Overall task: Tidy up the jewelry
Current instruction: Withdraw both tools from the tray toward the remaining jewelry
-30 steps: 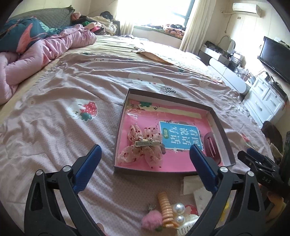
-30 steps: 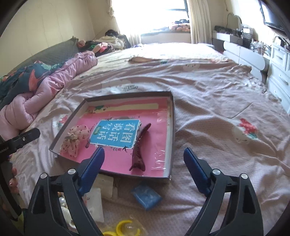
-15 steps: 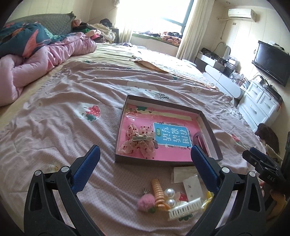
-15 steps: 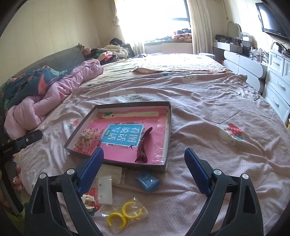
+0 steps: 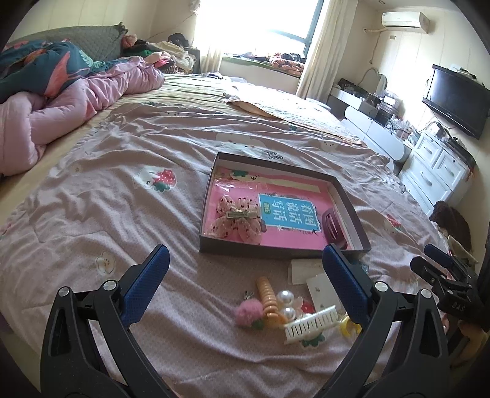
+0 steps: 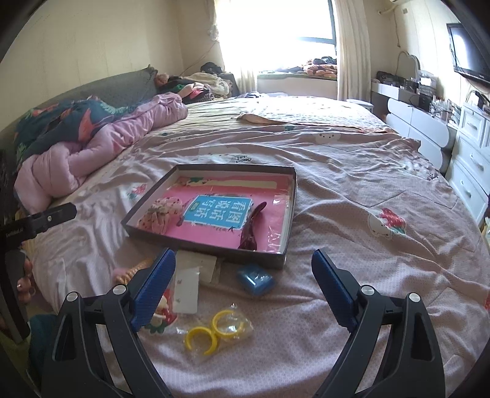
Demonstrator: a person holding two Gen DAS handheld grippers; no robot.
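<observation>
Jaws of the left gripper (image 5: 245,287) and right gripper (image 6: 243,289) stand wide, empty, above the bed (image 5: 101,202). Loose hair accessories (image 5: 277,306) lie low centre in the left view, between its jaws, nearer that gripper. The box (image 5: 211,196) lies just beyond.

This is a bedroom in a home. A wide bed (image 5: 128,189) with a pink cartoon-print sheet fills most of both views, and a crumpled pink quilt (image 5: 76,104) lies at its head. Behind the bed there is a bright window (image 6: 275,33) with a pale curtain (image 6: 352,49). Along the right wall stand white drawers (image 5: 441,177), a flat television (image 5: 456,98) hangs above them, and an air conditioner (image 5: 404,20) is mounted high.
</observation>
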